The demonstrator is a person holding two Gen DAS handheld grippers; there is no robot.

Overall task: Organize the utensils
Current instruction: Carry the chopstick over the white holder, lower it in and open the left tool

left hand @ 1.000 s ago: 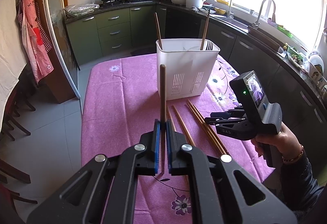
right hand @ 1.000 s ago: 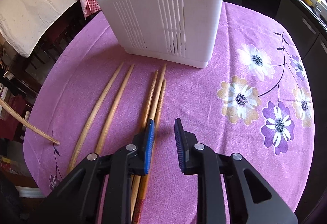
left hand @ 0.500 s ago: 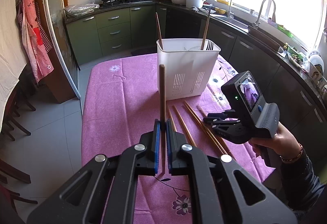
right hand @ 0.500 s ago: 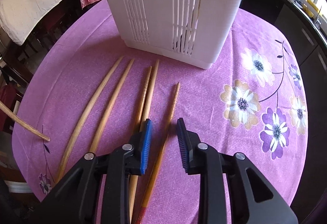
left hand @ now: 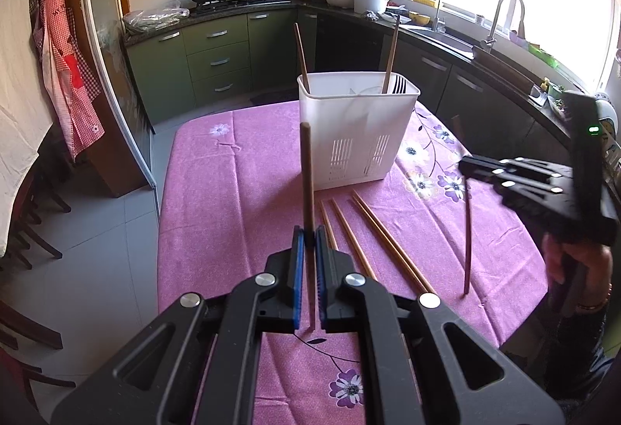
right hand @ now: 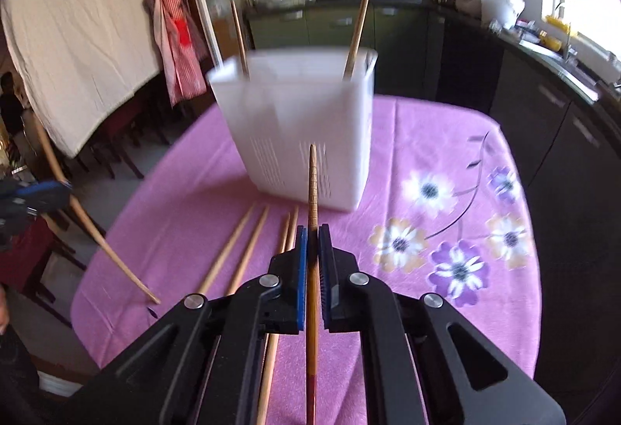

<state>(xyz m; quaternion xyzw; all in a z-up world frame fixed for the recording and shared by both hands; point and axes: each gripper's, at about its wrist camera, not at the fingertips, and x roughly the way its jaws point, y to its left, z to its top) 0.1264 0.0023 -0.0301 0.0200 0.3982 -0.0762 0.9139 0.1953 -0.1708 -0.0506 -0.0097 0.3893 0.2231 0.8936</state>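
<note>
A white slotted utensil holder (left hand: 357, 130) stands on the pink flowered tablecloth (left hand: 233, 192), with two chopsticks and a fork upright in it. My left gripper (left hand: 308, 235) is shut on a brown chopstick (left hand: 307, 172) and holds it upright in front of the holder. My right gripper (right hand: 312, 235) is shut on another chopstick (right hand: 312, 192), lifted off the cloth; it shows in the left wrist view (left hand: 467, 231) hanging from the gripper (left hand: 465, 169) at the right. Several chopsticks (left hand: 361, 235) lie on the cloth below the holder (right hand: 302, 130).
Dark chairs (left hand: 23, 231) stand off the table's left side. Green kitchen cabinets (left hand: 217, 56) and a counter with a sink (left hand: 504, 21) run behind and to the right. The table's near edge (right hand: 116, 308) is close to the lying chopsticks.
My right gripper has shut on one lying chopstick and lifted it off the cloth, tilting up toward the holder. My left gripper holds its chopstick as before.
</note>
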